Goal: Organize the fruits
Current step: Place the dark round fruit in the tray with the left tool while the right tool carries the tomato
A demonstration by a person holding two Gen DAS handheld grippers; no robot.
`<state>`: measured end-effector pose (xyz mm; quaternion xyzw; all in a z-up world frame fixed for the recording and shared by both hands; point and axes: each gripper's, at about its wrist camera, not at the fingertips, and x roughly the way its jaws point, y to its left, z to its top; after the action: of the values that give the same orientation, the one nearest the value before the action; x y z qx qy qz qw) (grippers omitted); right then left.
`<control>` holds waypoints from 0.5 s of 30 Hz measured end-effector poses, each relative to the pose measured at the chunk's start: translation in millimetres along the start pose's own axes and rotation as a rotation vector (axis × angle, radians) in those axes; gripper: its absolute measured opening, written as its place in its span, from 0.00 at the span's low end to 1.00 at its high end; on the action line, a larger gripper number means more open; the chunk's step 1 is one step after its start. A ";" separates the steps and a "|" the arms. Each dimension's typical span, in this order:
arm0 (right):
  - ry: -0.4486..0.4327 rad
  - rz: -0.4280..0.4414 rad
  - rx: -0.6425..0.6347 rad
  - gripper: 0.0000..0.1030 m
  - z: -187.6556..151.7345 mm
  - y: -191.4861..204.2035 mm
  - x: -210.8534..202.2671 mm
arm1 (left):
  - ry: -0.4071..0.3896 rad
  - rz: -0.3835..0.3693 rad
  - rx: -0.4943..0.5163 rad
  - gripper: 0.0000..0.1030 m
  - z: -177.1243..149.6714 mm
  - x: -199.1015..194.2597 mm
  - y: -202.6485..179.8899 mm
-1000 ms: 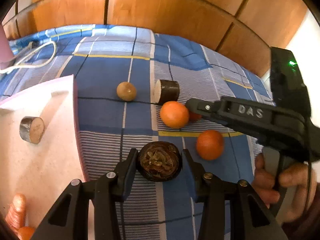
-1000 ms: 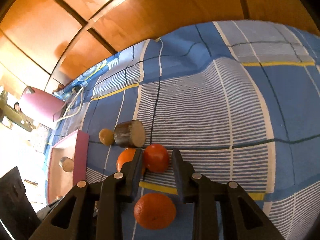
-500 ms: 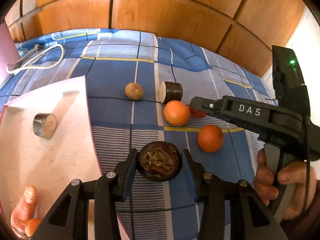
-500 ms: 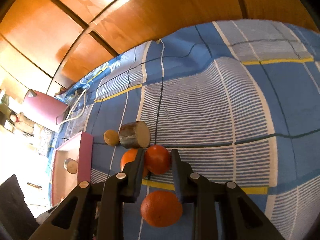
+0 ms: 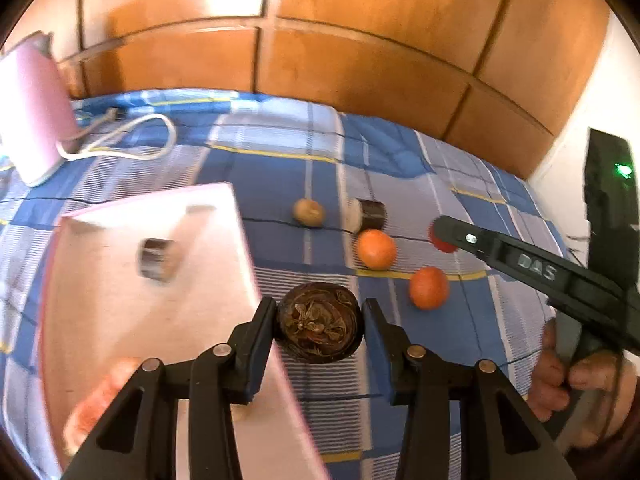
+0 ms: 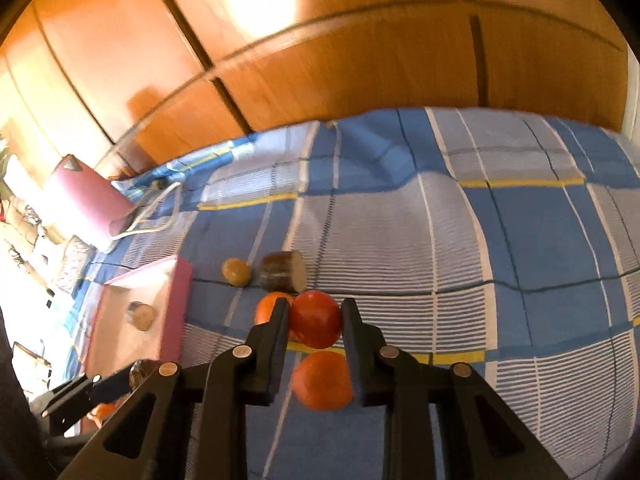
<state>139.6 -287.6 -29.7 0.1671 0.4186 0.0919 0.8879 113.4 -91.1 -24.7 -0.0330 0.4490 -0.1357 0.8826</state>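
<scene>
Leftmost, against the wall: a smooth pink upright appliance [image 5: 30, 108], hard-shelled and rounded at the top, trailing a looped white cord [image 5: 132, 140] over the bedding. Next, a shallow pink-rimmed tray [image 5: 224, 216] with a pale matte floor, holding a short cylinder of dark bark and pale cut wood [image 5: 158, 258] and, blurred at its near corner, something orange and knobbly [image 5: 104, 396], kind impossible to tell. Near the middle, the left gripper [image 5: 320, 322], black moulded plastic with silver rivets, clamped on a dark brown round fruit [image 5: 320, 326], glossy on the rind, dry and crinkled on its open face, held above the tray's right edge. Beyond, resting on the cloth: a small tan dull-skinned round fruit [image 5: 308, 213], beside it a second bark-sided wooden cylinder [image 5: 368, 215] lying on its side, then a dimpled orange [image 5: 376, 249] and another orange [image 5: 428, 288] nearer and further right. Further right, the right gripper [image 6: 314, 316], same black plastic, squeezed on a smooth red-orange fruit [image 6: 316, 318], held over the oranges and just in front of the wooden cylinder. Underneath everything, a soft, slightly rumpled bedsheet [image 6: 520, 248] in blue checks with fine white stripes and thin yellow lines. Behind, glossy orange-brown wooden panels [image 5: 360, 40] with dark seams, catching bright glare; far right, a strip of white wall [image 5: 592, 120].
</scene>
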 end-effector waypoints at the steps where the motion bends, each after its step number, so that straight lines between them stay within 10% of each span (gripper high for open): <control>1: -0.006 0.005 -0.017 0.25 -0.2 5.2 -3.7 | -0.012 0.010 -0.012 0.43 0.1 -5.5 6.8; 15: 0.055 0.214 -0.263 0.25 -37.9 128.1 -14.9 | -0.076 0.219 -0.181 0.44 -12.7 -53.5 116.3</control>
<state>97.9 -165.0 6.3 0.0904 0.4070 0.2443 0.8755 97.6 35.8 -11.3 -0.0686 0.4264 0.0038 0.9019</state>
